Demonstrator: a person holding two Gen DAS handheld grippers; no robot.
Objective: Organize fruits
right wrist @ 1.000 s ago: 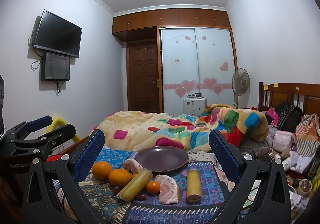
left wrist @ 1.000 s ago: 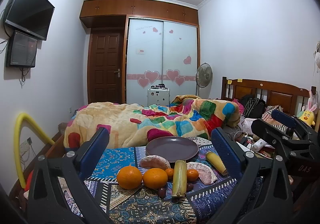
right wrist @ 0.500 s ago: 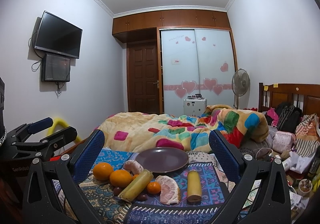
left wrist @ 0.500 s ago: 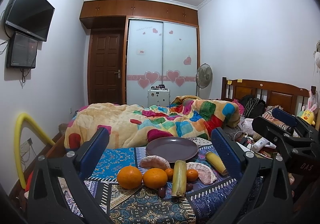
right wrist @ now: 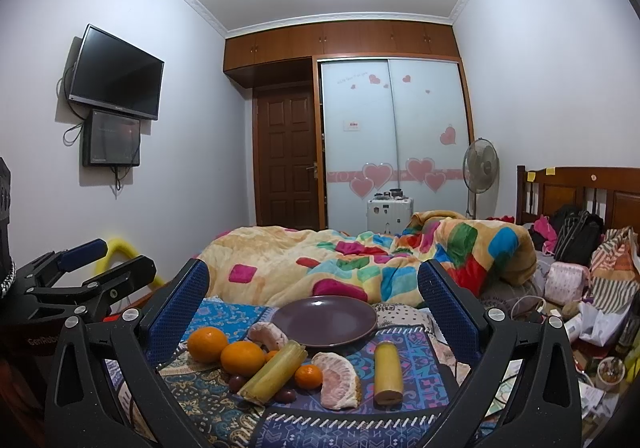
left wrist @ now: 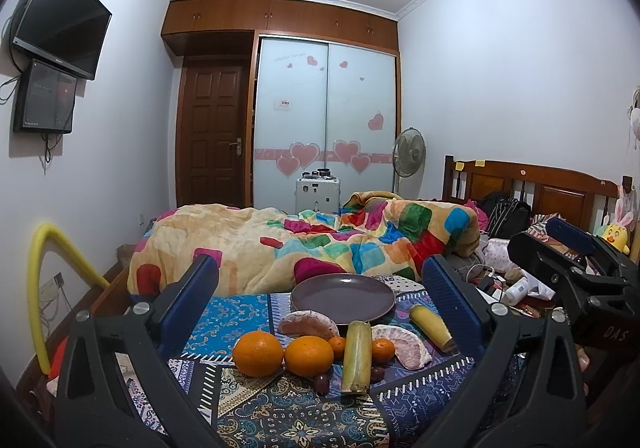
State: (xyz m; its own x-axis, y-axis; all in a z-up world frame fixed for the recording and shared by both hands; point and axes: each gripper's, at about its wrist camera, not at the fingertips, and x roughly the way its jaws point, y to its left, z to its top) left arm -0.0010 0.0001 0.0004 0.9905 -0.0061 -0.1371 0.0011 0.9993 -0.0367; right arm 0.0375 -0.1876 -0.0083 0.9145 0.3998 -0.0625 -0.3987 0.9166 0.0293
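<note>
A: The left gripper [left wrist: 320,280] hangs spread wide, nothing between its blue pads. The right gripper [right wrist: 313,280] is just as wide apart and just as bare. Each one shows at the edge of the other's view.

B: And the fruit?

A: All loose on the patterned cloth [left wrist: 280,408], between the fingers in both views. Nearest the left camera: a dark grape [left wrist: 321,383] and a stick of sugarcane [left wrist: 356,356] lying lengthwise. Beside them, two oranges [left wrist: 258,353] touching each other, and two small tangerines [left wrist: 383,350], one on either side of the cane.

B: Anything peeled?

A: Two pomelo segments [left wrist: 401,340], one right of the cane, one behind the oranges. A second sugarcane piece [right wrist: 387,372] lies apart, farther right.

B: The dish?

A: The purple plate [left wrist: 342,298] sits just behind the fruit, nothing in it; the rear pomelo segment lies against its near rim. Beyond it, a colourful quilt [left wrist: 320,240] heaped on the bed.
</note>
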